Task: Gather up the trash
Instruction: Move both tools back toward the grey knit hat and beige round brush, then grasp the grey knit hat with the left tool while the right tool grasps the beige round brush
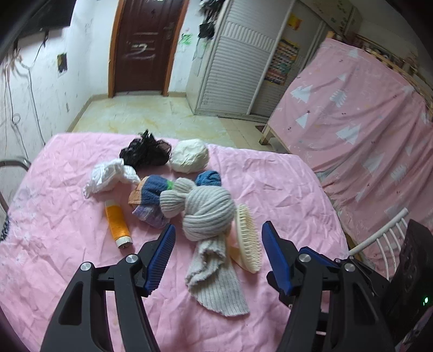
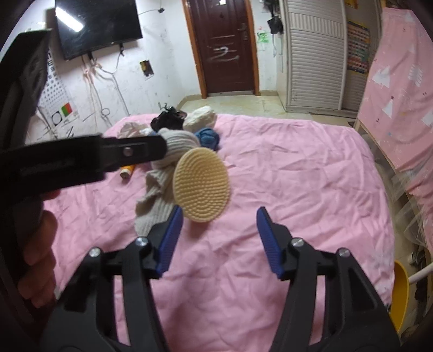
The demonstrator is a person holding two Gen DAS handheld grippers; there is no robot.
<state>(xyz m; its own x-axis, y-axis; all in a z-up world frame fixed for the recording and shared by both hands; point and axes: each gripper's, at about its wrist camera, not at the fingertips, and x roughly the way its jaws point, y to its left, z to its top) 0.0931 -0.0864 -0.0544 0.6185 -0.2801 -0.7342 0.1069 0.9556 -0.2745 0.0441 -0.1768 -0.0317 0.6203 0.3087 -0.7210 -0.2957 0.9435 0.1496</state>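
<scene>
On the pink bedspread [image 1: 270, 189] lies a heap: a black crumpled bag [image 1: 146, 151], a white paper ball [image 1: 189, 155], a white crumpled wrapper [image 1: 111, 176], an orange thread spool [image 1: 117, 226], blue and grey knitted cloths [image 1: 208, 216] and a cream bristle brush [image 1: 247, 241]. My left gripper [image 1: 218, 230] hangs open just short of the grey cloth, holding nothing. My right gripper [image 2: 219, 212] is open too, with the brush [image 2: 201, 184] just beyond its left finger and untouched. In the right wrist view the left tool's black body [image 2: 130, 151] crosses in front of the heap.
A second bed under a pink tree-print sheet [image 1: 351, 108] stands to the right. A white rail [image 1: 379, 232] and a yellow object [image 2: 400, 292] sit by the bed's right edge. Behind are tiled floor, a brown door [image 2: 224, 46], a slatted wardrobe [image 2: 314, 54] and a wall TV [image 2: 97, 24].
</scene>
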